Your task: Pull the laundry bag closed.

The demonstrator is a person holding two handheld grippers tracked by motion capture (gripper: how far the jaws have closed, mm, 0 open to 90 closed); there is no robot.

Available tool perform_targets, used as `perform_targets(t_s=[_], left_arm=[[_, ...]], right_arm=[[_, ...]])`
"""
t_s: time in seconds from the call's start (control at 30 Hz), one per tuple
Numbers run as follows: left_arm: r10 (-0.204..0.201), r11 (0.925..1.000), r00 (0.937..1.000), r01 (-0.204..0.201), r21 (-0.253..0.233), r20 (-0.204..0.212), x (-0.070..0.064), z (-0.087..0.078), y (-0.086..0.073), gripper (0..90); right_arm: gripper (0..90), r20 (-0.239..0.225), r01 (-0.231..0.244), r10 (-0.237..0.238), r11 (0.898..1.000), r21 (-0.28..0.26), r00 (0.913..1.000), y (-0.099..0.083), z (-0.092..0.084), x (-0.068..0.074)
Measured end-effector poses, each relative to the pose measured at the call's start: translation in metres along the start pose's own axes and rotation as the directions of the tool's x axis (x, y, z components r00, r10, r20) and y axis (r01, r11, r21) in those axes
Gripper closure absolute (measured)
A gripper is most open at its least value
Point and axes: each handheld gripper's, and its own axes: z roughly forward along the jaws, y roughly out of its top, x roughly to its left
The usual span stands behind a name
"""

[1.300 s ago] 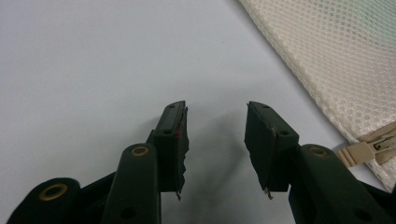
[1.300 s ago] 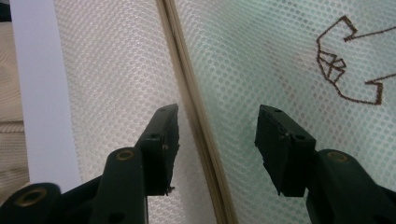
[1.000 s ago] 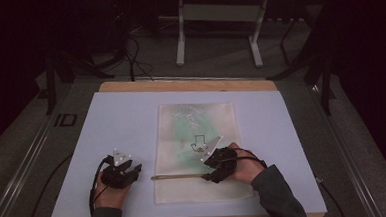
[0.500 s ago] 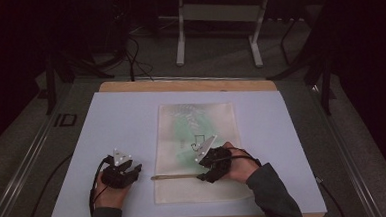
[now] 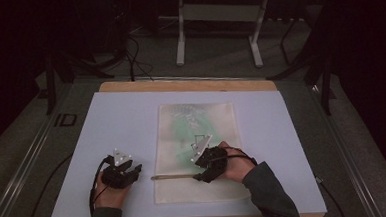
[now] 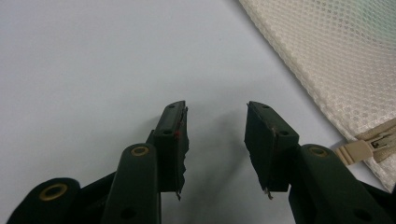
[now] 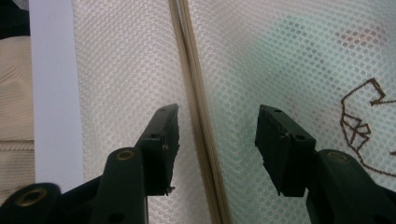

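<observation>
Right gripper [image 5: 203, 176] shifted slightly left | fingers wide, empty | mesh bag [image 5: 197, 138]: cream, zipper, green inside

Your mesh bag [image 5: 198, 153] lies on the mat [image 5: 122, 127]; left gripper [image 5: 127, 173] sits left of the bag, right gripper [image 5: 203, 174] over it.

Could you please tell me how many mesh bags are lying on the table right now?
1. The mesh bag lies flat at the middle of the table, its zipper running near its close end; the right gripper hovers over that zipper.
</observation>
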Motion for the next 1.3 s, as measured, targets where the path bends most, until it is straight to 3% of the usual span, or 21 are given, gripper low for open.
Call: perform_targets(t_s=[1.3], left_arm=[[0.001, 1.0, 1.0, -0.001, 0.004, 0.005, 0.0, 0.0, 0.0, 58.0]], right_arm=[[49.2, -0.045, 0.042, -0.042, 0.999, 0.005, 0.9981, 0.031, 0.019, 0.005]])
